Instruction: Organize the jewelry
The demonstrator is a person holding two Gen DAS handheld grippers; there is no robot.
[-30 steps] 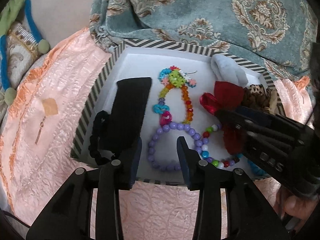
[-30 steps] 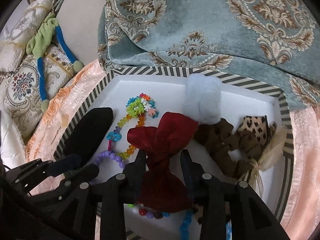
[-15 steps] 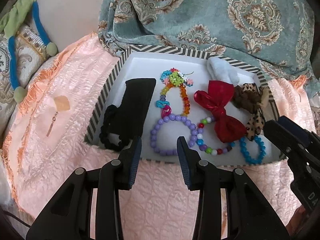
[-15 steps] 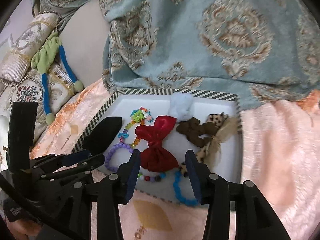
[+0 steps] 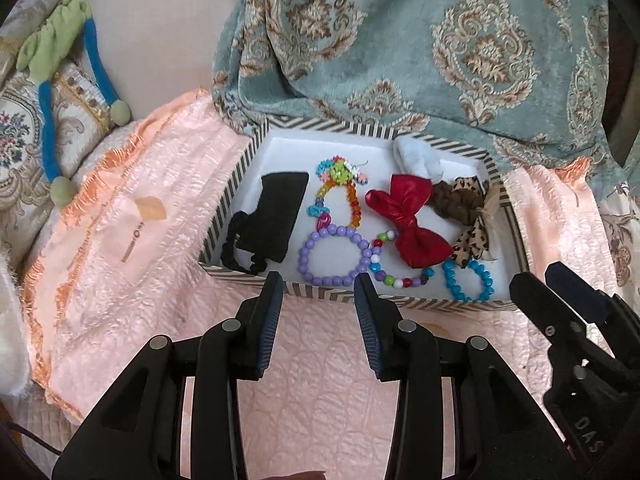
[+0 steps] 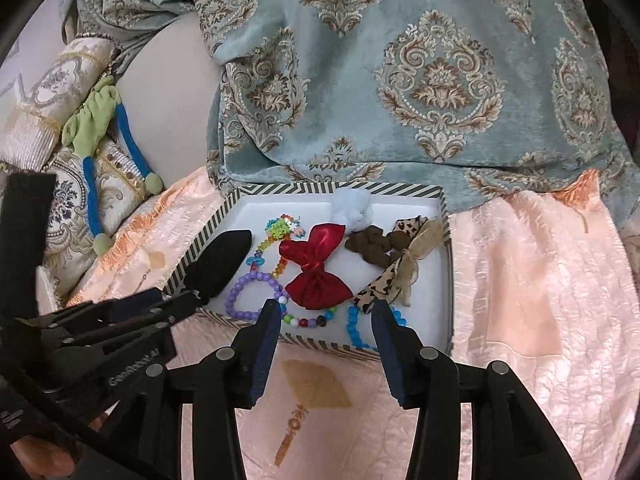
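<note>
Striped tray (image 5: 224, 216) sits mid-frame on pink quilt (image 5: 132, 264), holding a red bow (image 5: 412, 216), purple bracelet (image 5: 332, 256) and black clip (image 5: 276, 216). Left gripper (image 5: 318, 284) and right gripper (image 6: 324, 312) hover at its near edge, jaws parted and empty; the right's have just been opening.

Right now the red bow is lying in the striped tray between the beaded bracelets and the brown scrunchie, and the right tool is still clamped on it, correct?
Not quite. The red bow does lie in the striped tray between the beaded bracelets and the brown scrunchie, but the right tool is open and empty, short of the bow. The right wrist view shows this.
</note>
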